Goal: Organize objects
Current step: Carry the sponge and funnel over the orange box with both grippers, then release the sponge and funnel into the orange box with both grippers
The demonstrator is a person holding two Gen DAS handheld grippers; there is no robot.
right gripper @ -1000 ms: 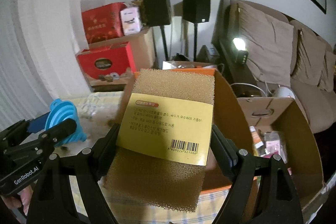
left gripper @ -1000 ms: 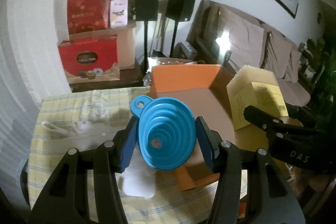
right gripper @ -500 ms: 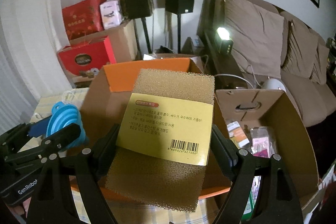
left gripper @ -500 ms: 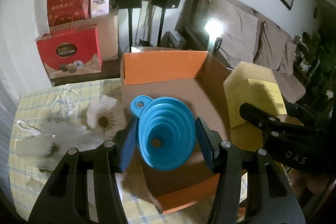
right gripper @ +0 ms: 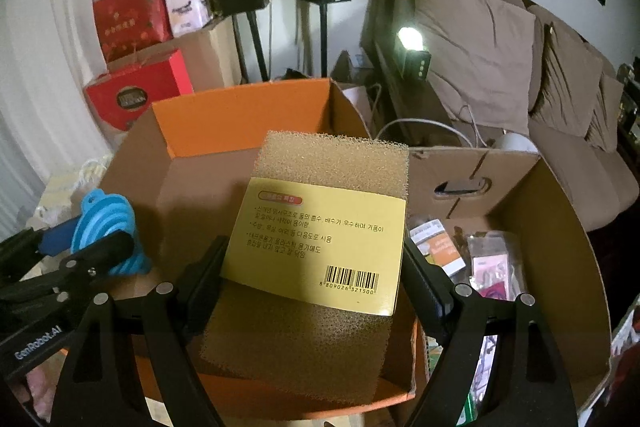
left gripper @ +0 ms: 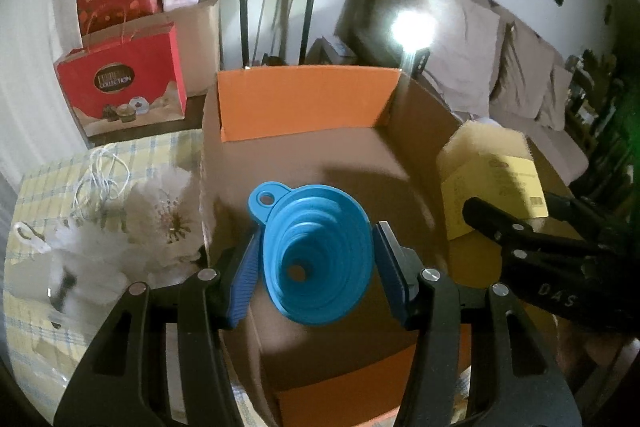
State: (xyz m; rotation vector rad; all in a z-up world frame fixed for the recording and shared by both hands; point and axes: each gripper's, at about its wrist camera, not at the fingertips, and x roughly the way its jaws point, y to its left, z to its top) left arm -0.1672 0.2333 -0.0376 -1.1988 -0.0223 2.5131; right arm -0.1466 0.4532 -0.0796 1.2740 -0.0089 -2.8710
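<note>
My left gripper (left gripper: 316, 267) is shut on a blue collapsible funnel (left gripper: 316, 255) and holds it above the open orange-flapped cardboard box (left gripper: 308, 103). My right gripper (right gripper: 316, 279) is shut on a tan sponge (right gripper: 320, 227) with a yellow label, held over the same box (right gripper: 240, 119). The sponge (left gripper: 488, 183) and right gripper show at the right of the left wrist view. The funnel (right gripper: 106, 231) and left gripper show at the left of the right wrist view.
A white artificial flower (left gripper: 156, 215) and white cord (left gripper: 104, 183) lie on the yellow checked tablecloth (left gripper: 36, 331) left of the box. A second brown box (right gripper: 520, 227) with packets stands to the right. Red gift bags (left gripper: 120, 95), speakers and a sofa (right gripper: 520, 67) stand behind.
Both grippers have moved right and forward over the orange box with their objects still held. The box interior now fills the views under the funnel and sponge.
</note>
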